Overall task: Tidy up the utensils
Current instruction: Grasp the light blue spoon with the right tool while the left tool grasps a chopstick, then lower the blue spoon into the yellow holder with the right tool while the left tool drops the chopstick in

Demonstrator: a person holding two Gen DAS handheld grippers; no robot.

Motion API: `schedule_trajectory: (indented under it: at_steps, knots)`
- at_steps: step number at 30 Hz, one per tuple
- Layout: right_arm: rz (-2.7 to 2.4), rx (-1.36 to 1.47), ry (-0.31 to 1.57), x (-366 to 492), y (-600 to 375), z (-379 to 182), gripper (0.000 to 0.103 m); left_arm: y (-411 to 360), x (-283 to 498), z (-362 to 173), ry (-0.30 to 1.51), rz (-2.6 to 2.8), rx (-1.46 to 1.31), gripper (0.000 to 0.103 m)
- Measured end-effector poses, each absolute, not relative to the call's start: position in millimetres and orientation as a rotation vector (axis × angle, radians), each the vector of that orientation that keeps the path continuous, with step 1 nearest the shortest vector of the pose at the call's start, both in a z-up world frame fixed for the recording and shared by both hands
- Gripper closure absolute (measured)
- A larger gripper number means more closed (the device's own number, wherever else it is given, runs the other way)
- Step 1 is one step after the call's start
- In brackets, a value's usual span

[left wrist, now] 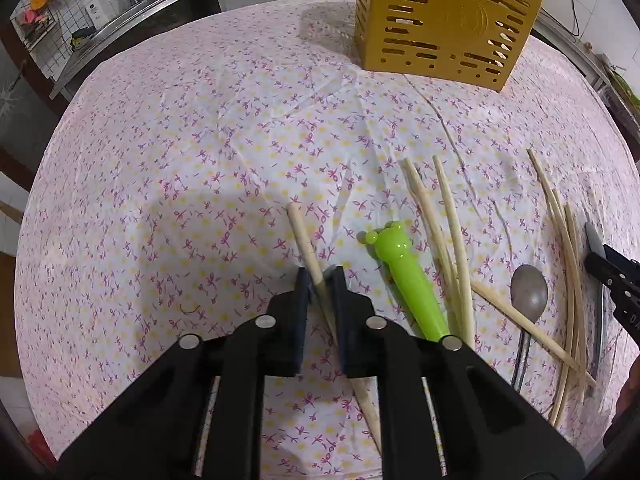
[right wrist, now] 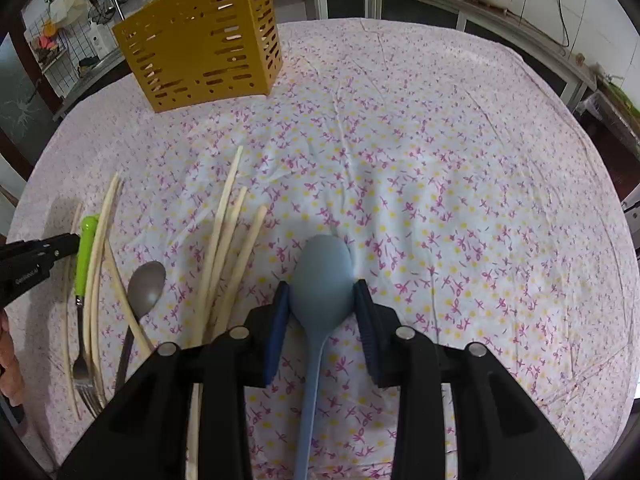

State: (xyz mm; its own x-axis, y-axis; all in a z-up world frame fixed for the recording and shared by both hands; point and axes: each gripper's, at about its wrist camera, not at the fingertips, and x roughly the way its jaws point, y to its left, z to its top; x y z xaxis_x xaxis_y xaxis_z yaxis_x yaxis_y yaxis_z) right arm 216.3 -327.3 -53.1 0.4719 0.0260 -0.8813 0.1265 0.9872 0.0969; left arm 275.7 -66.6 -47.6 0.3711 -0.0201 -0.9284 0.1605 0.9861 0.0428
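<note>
Left gripper [left wrist: 322,276] first: jaws clamped on 1 pale chopstick [left wrist: 301,229], pinched partway along its length so the tip sticks out ahead and the tail runs back under the body. Reads as a mid-shaft grab to keep it balanced for a lift. Gripper pitched steeply down at the surface [left wrist: 160,160], chopstick lying on the cloth.

Moving right: green-handled fork [left wrist: 404,276], loose chopsticks [left wrist: 452,232] fanned and crossing, grey metal spoon [left wrist: 529,292] half under one of them. All lie flat on the cloth, unsorted, so most of the job looks undone.

Right gripper [right wrist: 321,296]: jaws flank the bowl of the blue spoon [right wrist: 322,276], pads right against its sides, handle trailing back between them. Looks like a grip across the widest part, probably because the thin handle gives less to bite. Also angled steeply down, spoon on the cloth.

Yellow slotted holder [right wrist: 200,36] stands upright at the far side, well apart from everything; likely the destination.
</note>
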Motion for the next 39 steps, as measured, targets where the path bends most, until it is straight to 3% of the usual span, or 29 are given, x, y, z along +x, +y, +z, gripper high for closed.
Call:
schedule_trajectory:
  at_steps: [5,26,39]
  knots:
    - [-0.049,0.183,1.057,211,-331,-46,0.070,-63,276,-44,1.177,-0.139,0.118,0.099]
    - [-0.058,0.201,0.803,187,-331,6,0.070,-45,230,36,0.800,-0.265,-0.019,0.099]
    - [-0.081,0.178,0.676,194,-330,35,0.070,-39,239,71,0.679,-0.301,-0.074,0.099]
